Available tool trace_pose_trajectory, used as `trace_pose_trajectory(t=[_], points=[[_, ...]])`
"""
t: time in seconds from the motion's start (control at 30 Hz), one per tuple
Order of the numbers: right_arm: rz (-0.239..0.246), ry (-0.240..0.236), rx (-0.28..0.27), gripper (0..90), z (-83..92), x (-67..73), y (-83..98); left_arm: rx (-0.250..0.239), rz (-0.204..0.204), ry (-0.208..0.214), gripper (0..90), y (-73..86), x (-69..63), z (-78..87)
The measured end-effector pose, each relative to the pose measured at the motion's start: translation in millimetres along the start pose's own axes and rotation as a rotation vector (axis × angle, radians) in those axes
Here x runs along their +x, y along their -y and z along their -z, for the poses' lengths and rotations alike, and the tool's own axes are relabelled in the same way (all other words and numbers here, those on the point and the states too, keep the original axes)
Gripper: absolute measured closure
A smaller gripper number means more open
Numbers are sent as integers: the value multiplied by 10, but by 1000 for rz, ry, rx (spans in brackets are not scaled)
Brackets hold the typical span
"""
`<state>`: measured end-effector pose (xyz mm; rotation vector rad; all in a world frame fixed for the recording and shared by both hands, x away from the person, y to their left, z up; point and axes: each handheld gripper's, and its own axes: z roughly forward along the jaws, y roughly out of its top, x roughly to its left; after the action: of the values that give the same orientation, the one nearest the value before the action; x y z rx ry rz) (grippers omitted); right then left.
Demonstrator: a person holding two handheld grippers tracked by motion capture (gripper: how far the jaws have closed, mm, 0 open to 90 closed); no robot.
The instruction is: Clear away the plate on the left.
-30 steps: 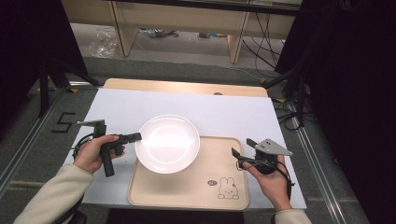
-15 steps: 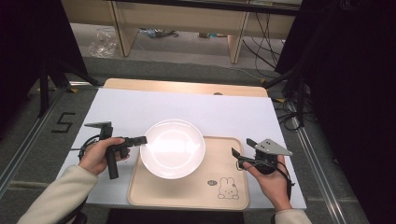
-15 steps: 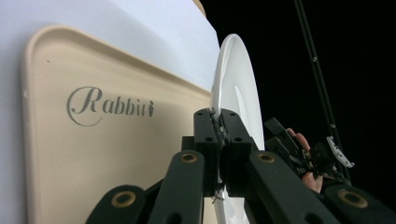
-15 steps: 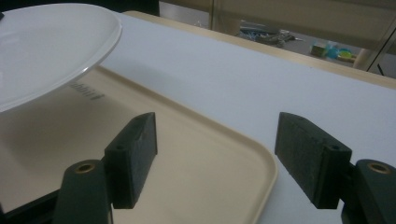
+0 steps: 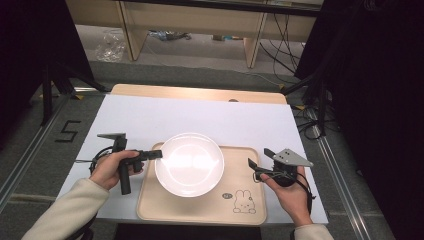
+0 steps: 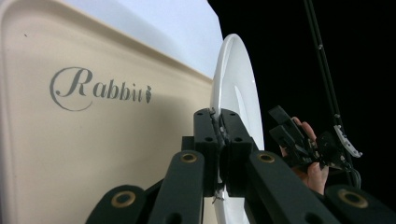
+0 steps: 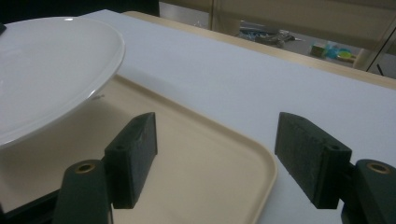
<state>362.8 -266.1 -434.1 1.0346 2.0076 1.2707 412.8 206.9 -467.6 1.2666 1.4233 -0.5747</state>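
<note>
- Plate [image 5: 189, 164] is clamped at its left rim by the left gripper [image 5: 156, 154], jaws pinched tight on the edge; you can see that up close in the left gripper view [image 6: 219, 140].
- Compared with a second ago, the white plate has slid a bit toward the person and to the right, so more of it sits over the beige tray [image 5: 250, 217] now.
- My read: it's mid-carry and being brought in over the tray, not set down yet. In the right gripper view the plate [image 7: 46, 70] hangs tilted above the tray floor [image 7: 210, 158].
- Being round, it has no real long axis; its face points up, with the far edge a little raised.
- Right gripper [image 5: 257, 170] waits wide open with nothing in it, at the tray's right edge on the white-covered bench [image 5: 200, 115].
</note>
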Motion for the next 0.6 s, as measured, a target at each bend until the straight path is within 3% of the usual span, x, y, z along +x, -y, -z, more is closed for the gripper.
trace_pose_trajectory(t=[0.6], points=[[-2, -3, 2, 306, 5, 1, -2, 52, -8, -35, 865, 83, 10, -154]])
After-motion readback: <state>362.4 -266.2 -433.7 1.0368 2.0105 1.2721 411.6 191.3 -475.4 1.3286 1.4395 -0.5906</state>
